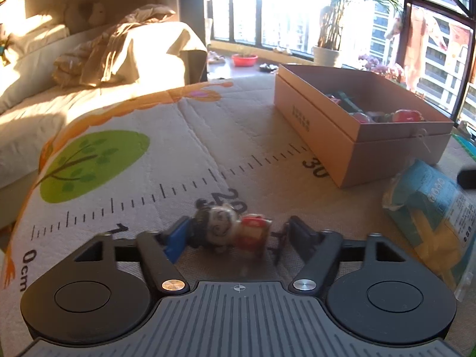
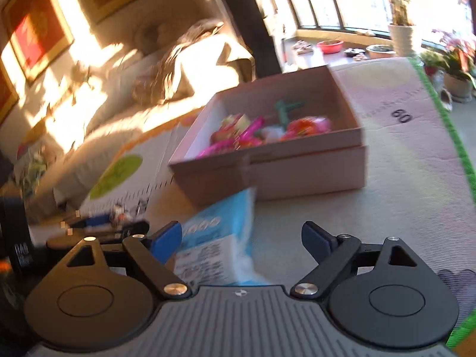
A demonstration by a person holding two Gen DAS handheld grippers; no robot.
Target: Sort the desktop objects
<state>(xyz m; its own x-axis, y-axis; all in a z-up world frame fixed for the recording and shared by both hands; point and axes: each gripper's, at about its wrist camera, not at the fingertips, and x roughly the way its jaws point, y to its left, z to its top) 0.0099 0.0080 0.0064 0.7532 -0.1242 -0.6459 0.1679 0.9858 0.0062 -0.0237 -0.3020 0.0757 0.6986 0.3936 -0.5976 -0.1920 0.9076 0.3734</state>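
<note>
item: two pick-ups in hand, one per gripper, both bound for the cardboard box (image 1: 351, 136).

left gripper (image 1: 236, 236) straddles a small doll figure (image 1: 230, 232) lying on the printed mat (image 1: 190, 136) near side of the box, by the ruler marking; the blue pad looks to touch the doll's dark hair, the other pad stands just clear, so no firm clamp yet, jaws partly drawn in. right gripper (image 2: 242, 239) is spread wide and holds nothing; a blue-and-white packet (image 2: 218, 238) lies just in front of the box, close against its left finger. the box already holds bright toys. next, by my reckoning: finish the squeeze on the doll, lift, carry over the box wall; centre the right jaws across the packet's width before closing.
</note>
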